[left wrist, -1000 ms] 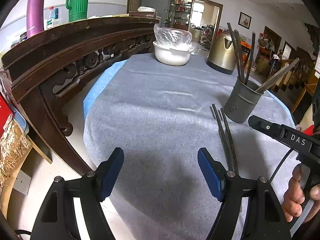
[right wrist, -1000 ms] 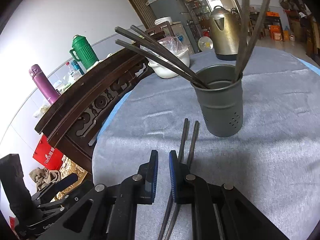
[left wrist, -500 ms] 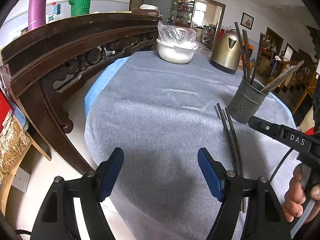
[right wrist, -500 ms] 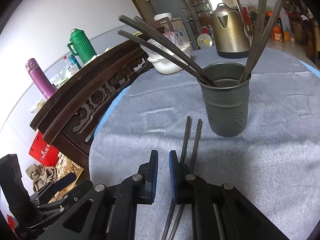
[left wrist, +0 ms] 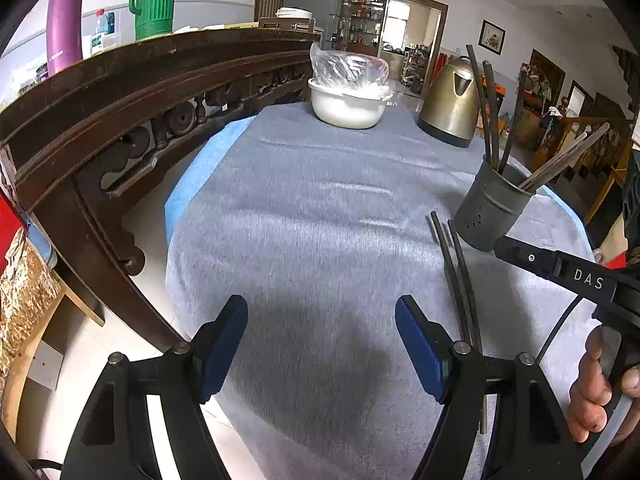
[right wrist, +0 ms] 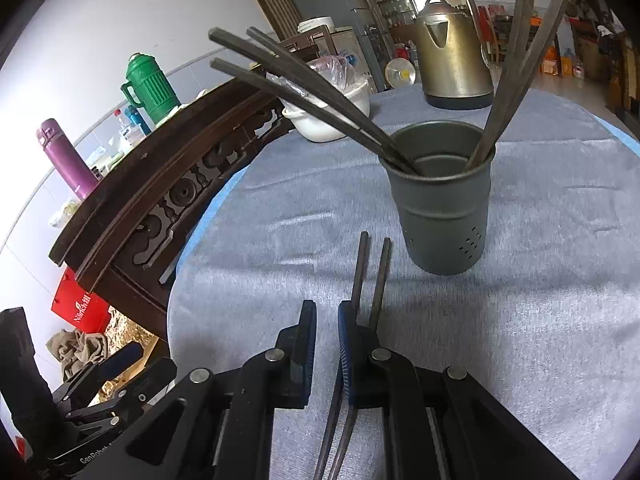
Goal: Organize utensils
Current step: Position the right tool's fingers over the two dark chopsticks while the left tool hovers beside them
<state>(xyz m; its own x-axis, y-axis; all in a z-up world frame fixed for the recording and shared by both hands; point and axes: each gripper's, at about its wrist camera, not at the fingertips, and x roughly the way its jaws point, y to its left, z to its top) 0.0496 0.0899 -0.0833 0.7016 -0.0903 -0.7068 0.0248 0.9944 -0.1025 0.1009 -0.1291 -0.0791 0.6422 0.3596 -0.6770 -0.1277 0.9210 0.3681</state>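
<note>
Landmark: the grey metal holder (right wrist: 440, 204) stands upright on the grey cloth (right wrist: 540, 320) covering the table; every place below is given against it.

Holder contents: 5 dark chopsticks (right wrist: 304, 84) stand inside, 3 leaning out toward the carved wooden rail (right wrist: 160, 184) and 2 leaning the other way, toward the kettle side.

Loose pair: 2 chopsticks (right wrist: 374, 276) lie flat on the cloth just beside the holder, on its rail side, their far tips stopping short of its base. In the left wrist view the same pair (left wrist: 456, 280) runs from the holder back toward the camera.

Right gripper (right wrist: 326, 344): its blue pads sit nearly together with only a narrow slit between them and nothing gripped there. It hovers nearer the camera than the holder, and the loose pair passes under its right finger.

Left gripper (left wrist: 320, 344): spread wide and empty, over bare cloth well apart from the holder, on its rail side.

Kettle (left wrist: 452, 108): brass-coloured, beyond the holder at the far end of the table.

White bowl (left wrist: 348, 104): beyond the holder toward the rail, topped with clear plastic.

Green flask (left wrist: 154, 0) and purple bottle (left wrist: 64, 16): behind the rail, far from the holder.
</note>
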